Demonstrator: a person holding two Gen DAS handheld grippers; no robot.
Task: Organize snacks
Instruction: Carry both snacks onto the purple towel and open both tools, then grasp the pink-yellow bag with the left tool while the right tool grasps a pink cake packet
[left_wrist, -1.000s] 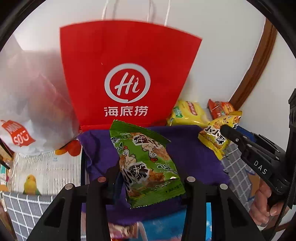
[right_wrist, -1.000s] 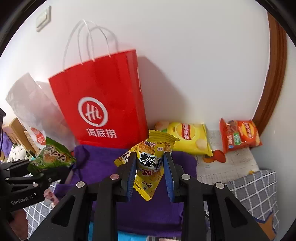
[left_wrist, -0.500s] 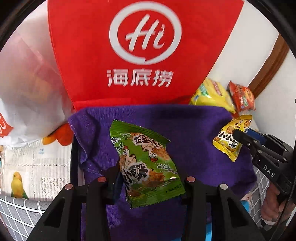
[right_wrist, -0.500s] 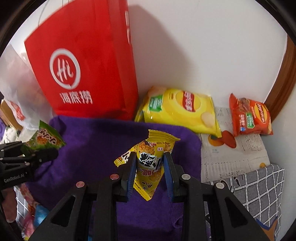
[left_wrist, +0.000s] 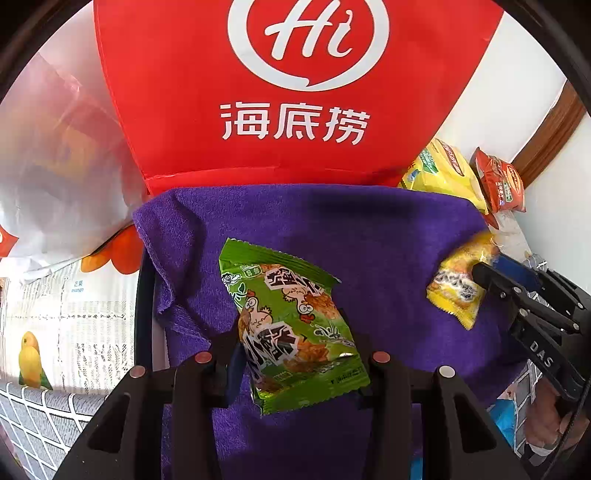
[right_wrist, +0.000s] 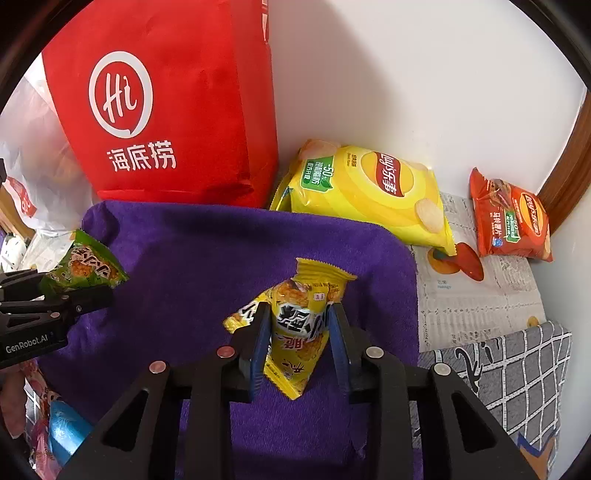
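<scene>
My left gripper (left_wrist: 295, 350) is shut on a green snack packet (left_wrist: 291, 325) and holds it over a purple towel (left_wrist: 369, 229). My right gripper (right_wrist: 297, 332) is shut on a yellow snack packet (right_wrist: 299, 325) over the same purple towel (right_wrist: 207, 251). The yellow packet (left_wrist: 458, 280) and right gripper also show at the right of the left wrist view. The green packet (right_wrist: 85, 266) shows at the left of the right wrist view. I cannot tell whether either packet touches the towel.
A red paper bag (left_wrist: 295, 92) stands against the wall behind the towel, a white plastic bag (left_wrist: 55, 166) to its left. A yellow chip bag (right_wrist: 369, 195) and an orange chip bag (right_wrist: 509, 218) lie at the back right. Checked cloth (right_wrist: 517, 376) lies at the right.
Both grippers have moved forward and down toward the purple towel, each still holding its packet. The red bag now fills more of both views.
</scene>
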